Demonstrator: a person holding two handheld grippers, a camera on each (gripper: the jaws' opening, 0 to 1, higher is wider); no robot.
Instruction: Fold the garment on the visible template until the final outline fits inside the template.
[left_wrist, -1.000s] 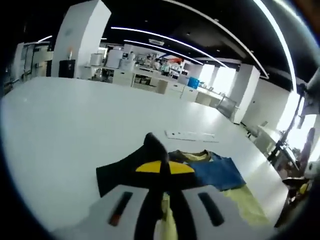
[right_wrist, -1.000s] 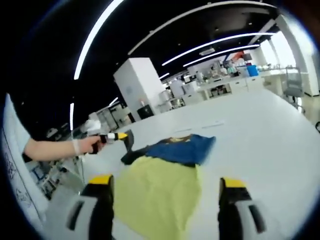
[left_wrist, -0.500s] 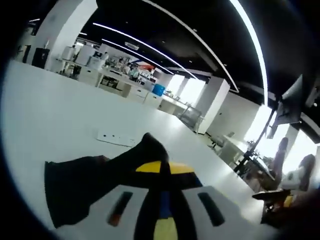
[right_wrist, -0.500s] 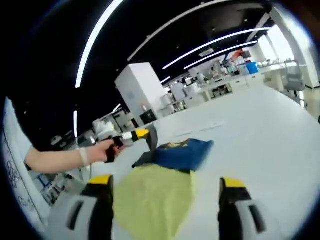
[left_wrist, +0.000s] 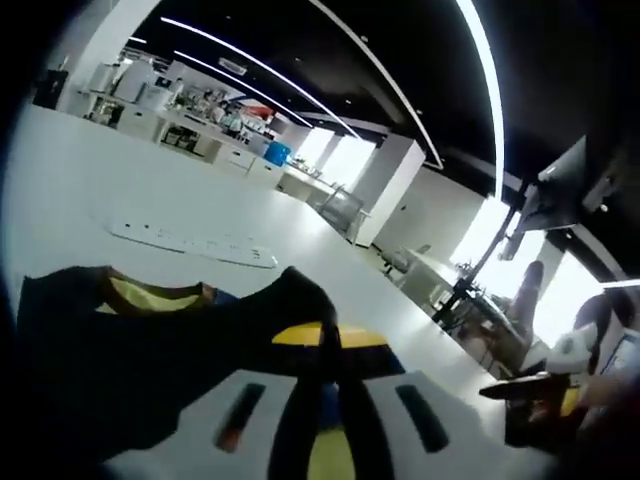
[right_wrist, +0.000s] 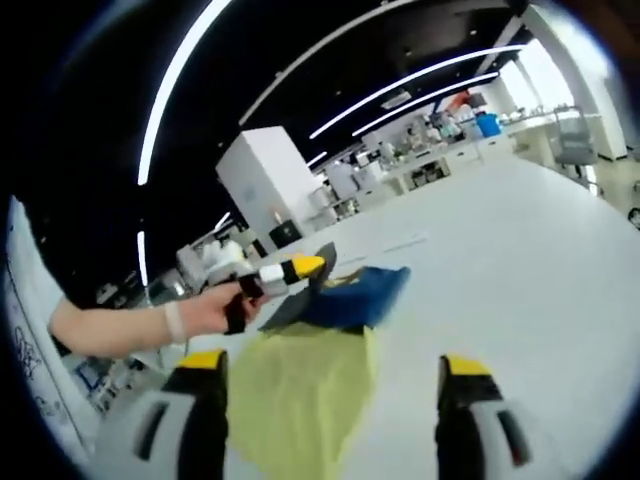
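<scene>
Garment (right_wrist: 330, 330) lying on the white tabletop (right_wrist: 520, 260): yellow body nearest, blue part (right_wrist: 355, 295) behind it, black panel (left_wrist: 120, 350) with a yellow-lined collar lifted off the surface. Soft, light, floppy stuff, probably going to sag and slide, so best taken by a hem or corner rather than mid-panel. Left tongs (left_wrist: 325, 345) pinched tight on the black fabric, seen held up by a hand (right_wrist: 215, 310) in the right gripper view. Right tongs (right_wrist: 325, 400) spread wide, nothing between them, hovering over the yellow part. Template hard to make out, maybe under the cloth. Lower hem cut off behind the tongs. Flat white strip (left_wrist: 190, 240) beyond, can't tell what.
</scene>
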